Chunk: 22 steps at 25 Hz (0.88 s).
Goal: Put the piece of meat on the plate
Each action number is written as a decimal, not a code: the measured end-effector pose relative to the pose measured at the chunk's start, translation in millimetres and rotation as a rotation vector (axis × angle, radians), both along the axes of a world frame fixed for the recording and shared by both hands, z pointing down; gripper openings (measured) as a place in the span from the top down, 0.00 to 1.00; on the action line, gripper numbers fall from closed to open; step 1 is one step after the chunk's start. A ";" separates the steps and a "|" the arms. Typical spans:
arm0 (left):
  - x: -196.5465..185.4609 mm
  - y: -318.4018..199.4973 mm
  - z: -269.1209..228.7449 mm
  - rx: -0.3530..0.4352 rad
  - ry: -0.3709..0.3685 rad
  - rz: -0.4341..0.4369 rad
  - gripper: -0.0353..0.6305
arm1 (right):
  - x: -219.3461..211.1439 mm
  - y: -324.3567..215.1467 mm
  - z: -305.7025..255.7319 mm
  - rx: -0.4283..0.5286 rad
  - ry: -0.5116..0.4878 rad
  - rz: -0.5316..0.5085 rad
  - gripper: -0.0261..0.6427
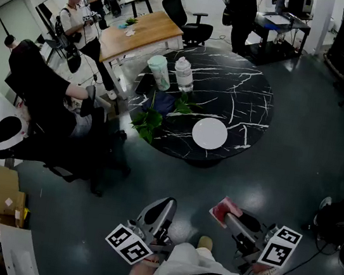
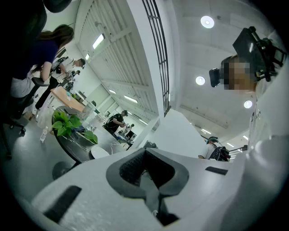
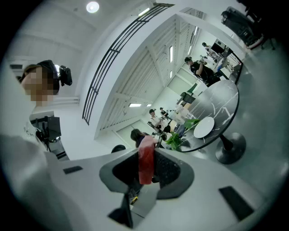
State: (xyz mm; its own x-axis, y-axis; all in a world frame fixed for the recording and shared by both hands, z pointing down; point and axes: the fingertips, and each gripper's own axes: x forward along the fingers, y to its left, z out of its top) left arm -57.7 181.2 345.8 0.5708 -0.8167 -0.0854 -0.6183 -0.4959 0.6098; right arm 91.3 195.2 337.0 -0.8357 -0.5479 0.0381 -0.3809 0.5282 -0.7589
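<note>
Person's right gripper [image 1: 228, 214] [image 3: 146, 170] jaws clamped on flat red piece of meat [image 1: 226, 208] [image 3: 146, 161], well short of round black marble tabletop [image 1: 255, 95] | round white plate [image 1: 210, 133] [image 3: 203, 127] near tabletop's front edge | left gripper [image 1: 162, 209] [image 2: 145, 173] jaws together, holding nothing

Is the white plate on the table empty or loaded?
Empty. The plate's white surface is bare, and the meat sits clamped in the right gripper.
</note>
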 end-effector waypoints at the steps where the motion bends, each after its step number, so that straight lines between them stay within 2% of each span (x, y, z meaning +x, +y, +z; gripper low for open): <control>1: -0.8 1.1 -0.6 -0.003 0.003 -0.007 0.93 | -1.1 -0.4 -0.1 -0.002 0.000 -0.007 0.82; 10: 15.9 -7.6 2.6 -0.008 -0.046 0.023 0.93 | 0.7 -12.5 0.9 -0.006 -0.027 -0.041 0.82; 16: 46.5 -47.5 18.0 0.019 -0.074 0.082 0.93 | 10.9 -42.3 15.2 -0.028 0.000 -0.023 0.82; 22: 60.6 -102.8 20.9 0.040 -0.081 0.109 0.93 | 11.2 -79.9 17.6 -0.032 0.032 -0.032 0.82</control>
